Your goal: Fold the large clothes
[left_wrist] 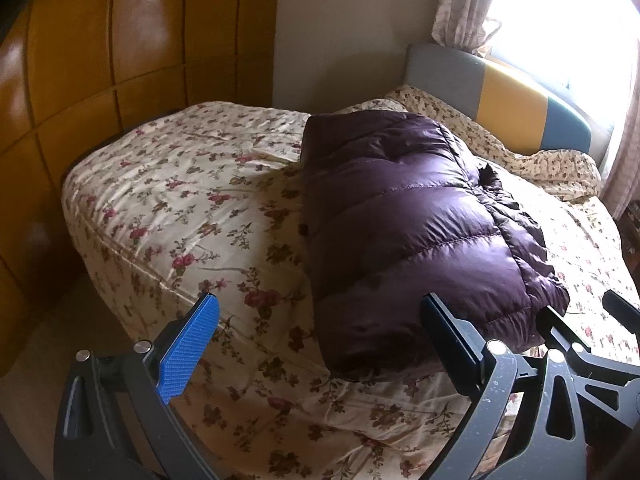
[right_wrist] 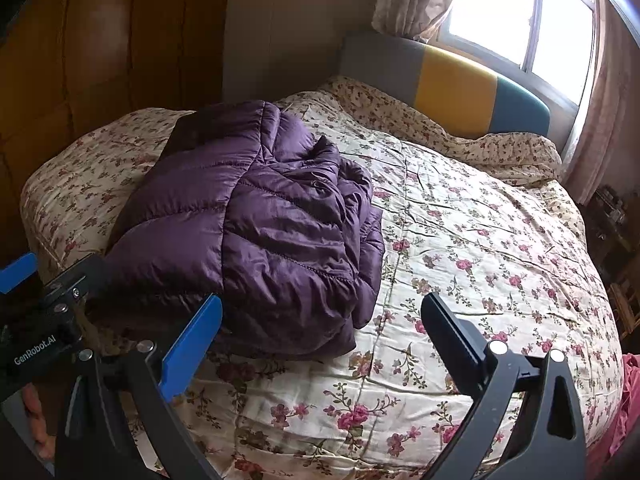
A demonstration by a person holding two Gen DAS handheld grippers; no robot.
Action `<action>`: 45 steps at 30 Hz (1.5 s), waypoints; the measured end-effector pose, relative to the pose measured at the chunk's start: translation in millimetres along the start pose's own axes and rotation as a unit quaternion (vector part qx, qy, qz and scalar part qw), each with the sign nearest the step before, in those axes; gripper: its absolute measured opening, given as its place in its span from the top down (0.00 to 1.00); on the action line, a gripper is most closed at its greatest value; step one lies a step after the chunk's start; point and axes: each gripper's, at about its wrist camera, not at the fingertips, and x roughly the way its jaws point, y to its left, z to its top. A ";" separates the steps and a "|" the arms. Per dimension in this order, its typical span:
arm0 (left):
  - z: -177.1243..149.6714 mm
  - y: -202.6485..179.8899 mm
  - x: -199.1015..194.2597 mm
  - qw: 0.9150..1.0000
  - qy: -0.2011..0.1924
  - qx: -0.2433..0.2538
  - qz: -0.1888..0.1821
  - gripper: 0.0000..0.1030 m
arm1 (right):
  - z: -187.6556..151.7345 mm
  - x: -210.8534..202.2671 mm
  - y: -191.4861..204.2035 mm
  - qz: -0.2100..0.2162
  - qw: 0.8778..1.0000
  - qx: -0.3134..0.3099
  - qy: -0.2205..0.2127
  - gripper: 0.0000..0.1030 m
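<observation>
A purple quilted down jacket (left_wrist: 412, 216) lies folded into a thick block on the floral bedspread (left_wrist: 180, 208); it also shows in the right wrist view (right_wrist: 256, 220), with rumpled layers on its right side. My left gripper (left_wrist: 320, 336) is open and empty, hovering above the jacket's near left corner. My right gripper (right_wrist: 320, 336) is open and empty, hovering above the bedspread (right_wrist: 480, 240) just right of the jacket's near edge. The left gripper's body (right_wrist: 44, 320) shows at the left of the right wrist view.
A wooden wardrobe (left_wrist: 100, 60) stands left of the bed. A grey, yellow and teal headboard (right_wrist: 452, 88) is at the far end under a bright window (right_wrist: 520, 12) with curtains. Pink cloth (right_wrist: 628, 396) lies at the bed's near right edge.
</observation>
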 end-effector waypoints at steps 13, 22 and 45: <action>0.5 -2.4 -5.4 1.000 -0.011 0.008 0.001 0.03 | -1.1 -1.7 5.7 0.000 1.000 -0.012 -0.006 0.03; 1.1 1.4 -11.8 1.000 -0.019 0.005 0.002 0.03 | -1.6 -8.1 6.4 0.001 1.000 -0.011 -0.014 0.03; 2.0 2.3 -21.2 0.999 -0.041 0.013 0.007 0.04 | -5.7 -5.2 4.2 0.005 1.000 -0.009 -0.004 0.03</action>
